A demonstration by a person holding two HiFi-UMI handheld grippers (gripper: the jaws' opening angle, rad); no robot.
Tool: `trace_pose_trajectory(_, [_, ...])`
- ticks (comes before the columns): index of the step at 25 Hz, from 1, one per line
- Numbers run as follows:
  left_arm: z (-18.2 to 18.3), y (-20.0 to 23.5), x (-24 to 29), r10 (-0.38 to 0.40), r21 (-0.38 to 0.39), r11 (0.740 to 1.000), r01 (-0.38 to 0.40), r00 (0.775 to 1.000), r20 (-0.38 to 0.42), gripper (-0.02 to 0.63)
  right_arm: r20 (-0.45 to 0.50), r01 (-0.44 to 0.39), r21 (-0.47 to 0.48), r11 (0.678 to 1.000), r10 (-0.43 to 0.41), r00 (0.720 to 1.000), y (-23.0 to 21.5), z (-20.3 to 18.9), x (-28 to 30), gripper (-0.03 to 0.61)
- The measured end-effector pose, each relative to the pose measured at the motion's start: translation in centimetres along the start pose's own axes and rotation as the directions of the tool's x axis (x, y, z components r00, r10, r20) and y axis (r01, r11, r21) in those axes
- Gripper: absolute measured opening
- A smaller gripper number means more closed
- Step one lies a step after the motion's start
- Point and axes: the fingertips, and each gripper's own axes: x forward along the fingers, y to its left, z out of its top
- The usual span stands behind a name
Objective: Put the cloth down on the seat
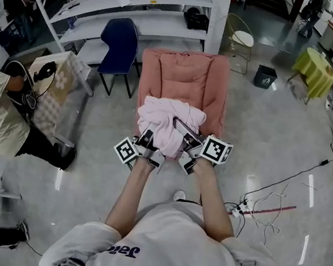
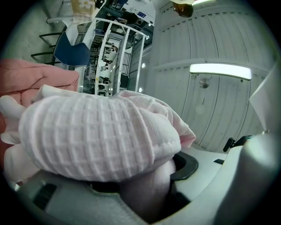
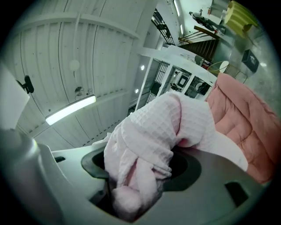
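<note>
Two claws, the left claw (image 1: 148, 140) and the right claw (image 1: 185, 138), each clamp a thick bunch of the pale pink cloth (image 1: 163, 118) — bundled between them over the front of the pink seat (image 1: 186, 77).

left gripper (image 1: 146, 140): centre of head view, jaws clamped on bunched cloth (image 1: 163, 118)
right gripper (image 1: 188, 143): just right of it, jaws clamped on same cloth
left forearm (image 1: 128, 194): bare, stretched forward from bottom centre
right forearm (image 1: 211, 200): bare, stretched forward, angled inward
</note>
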Motion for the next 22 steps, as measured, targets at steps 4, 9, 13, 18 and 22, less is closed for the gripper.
trace_pose_trajectory(4, [0.3,2.2,2.2,0.013,0.033,0.999,-0.013,1.000,0.011,0.293,-0.020,-0.021,0.013,1.000,0.021,1.000,-2.8,1.9,0.8,0.291])
trace_pose_trajectory(9, [0.5,5.6,2.5,0.075,0.034,0.997,-0.076,0.997,0.035,0.291,-0.046,-0.008,0.061,0.998,0.011,0.999,-6.4,1.9,1.4,0.293])
trace_pose_trajectory(13, [1.0,8.5,2.4,0.123,0.005,0.992,-0.123,0.992,0.040,0.291,-0.058,0.026,0.103,0.994,-0.020,0.998,-9.2,1.5,2.0,0.293])
trace_pose_trajectory(18, [2.6,12.3,3.3,0.149,-0.026,0.989,-0.148,0.989,0.024,0.291,-0.069,0.087,0.127,0.988,-0.079,0.994,-12.9,1.8,3.8,0.299])
trace_pose_trajectory(22, [5.9,16.2,5.1,0.184,-0.067,0.981,-0.181,0.983,0.027,0.291,-0.086,0.141,0.134,0.981,-0.130,0.988,-16.6,2.8,7.5,0.302])
